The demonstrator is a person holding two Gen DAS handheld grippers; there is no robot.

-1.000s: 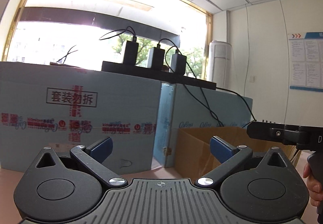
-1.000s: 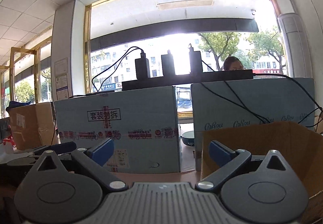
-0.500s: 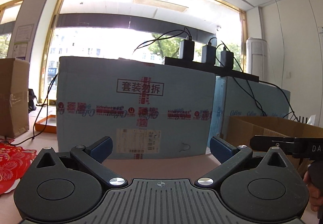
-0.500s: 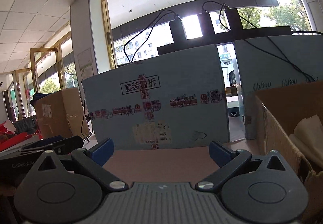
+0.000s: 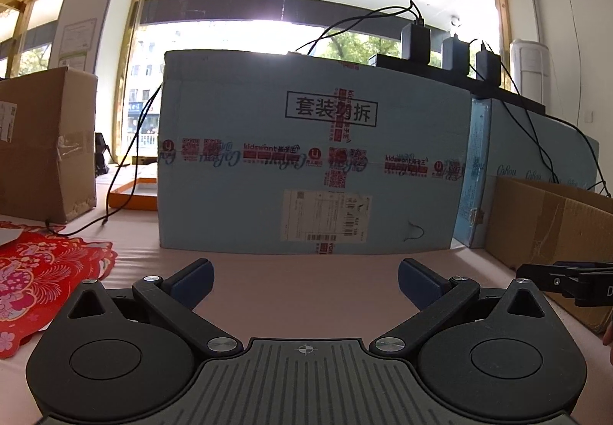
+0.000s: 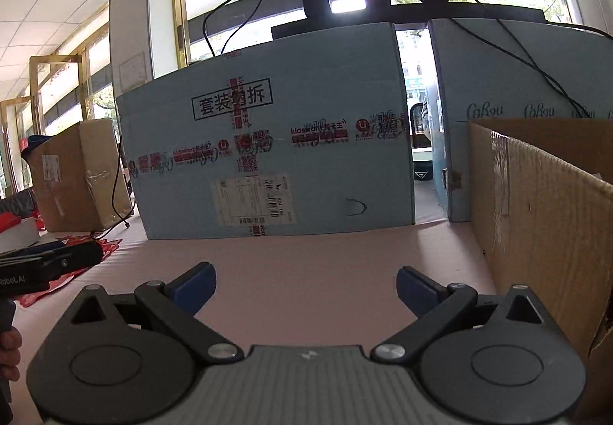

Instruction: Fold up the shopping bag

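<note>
From the left wrist view, the left tongs are spread wide and grasp nothing above the pink bench. The red shopping bag lies flat at far left, cut off by the frame edge. A blue carton stands ahead; a brown open box sits right, partly behind the other tool's tip.

From the right wrist view, the right tongs are likewise released and empty. The bag shows only as a red sliver, probably its edge, mostly hidden behind the left tool. The brown box fills the right side.
</note>
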